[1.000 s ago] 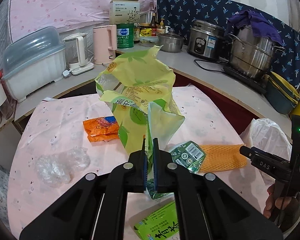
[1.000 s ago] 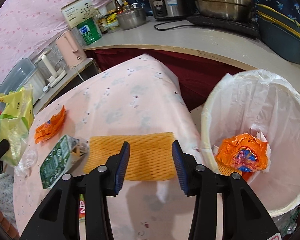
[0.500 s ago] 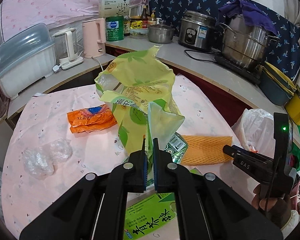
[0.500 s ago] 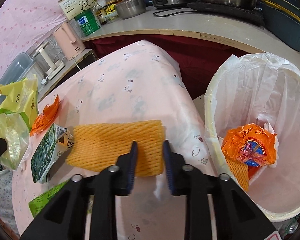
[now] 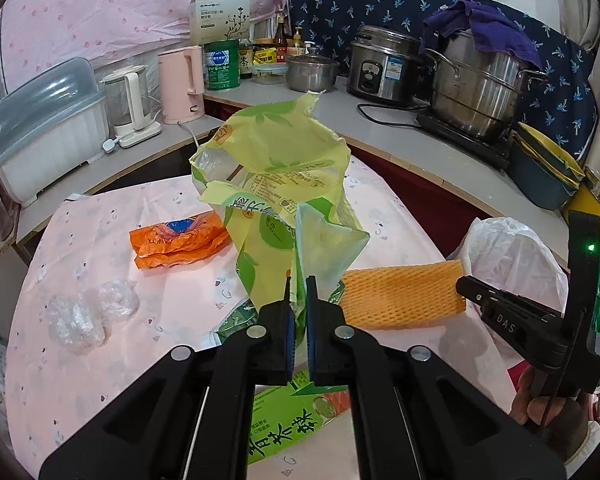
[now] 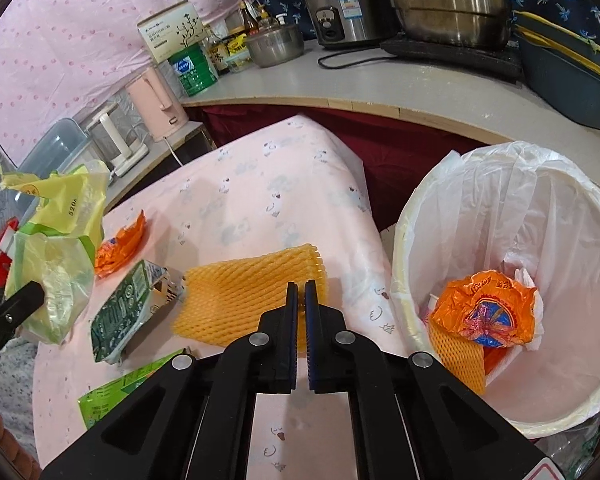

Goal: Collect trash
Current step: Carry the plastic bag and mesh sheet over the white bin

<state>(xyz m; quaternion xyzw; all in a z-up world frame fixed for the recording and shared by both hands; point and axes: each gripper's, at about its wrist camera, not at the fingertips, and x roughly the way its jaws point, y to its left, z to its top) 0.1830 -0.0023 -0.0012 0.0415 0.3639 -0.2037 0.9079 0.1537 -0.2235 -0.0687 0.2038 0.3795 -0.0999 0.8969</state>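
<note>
Now the right gripper [image 6: 301, 300], clenched on the foam net's [image 6: 244, 300] near edge, has the bin [image 6: 412, 248] just to its right, while the left gripper [image 5: 298, 300] grasps the yellow bag [image 5: 284, 184].

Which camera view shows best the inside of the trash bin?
The right wrist view: it looks down into the trash bin, showing an orange wrapper inside. The left wrist view shows only the bin's outer side, partly hidden.

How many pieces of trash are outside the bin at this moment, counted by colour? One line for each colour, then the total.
Orange: 2, the foam net sleeve and the snack wrapper
Yellow-green: 1, the large plastic bag
Green: 2, the flattened carton and the flat packet
Clear: 1, the crumpled plastic film
Total: 6
</note>
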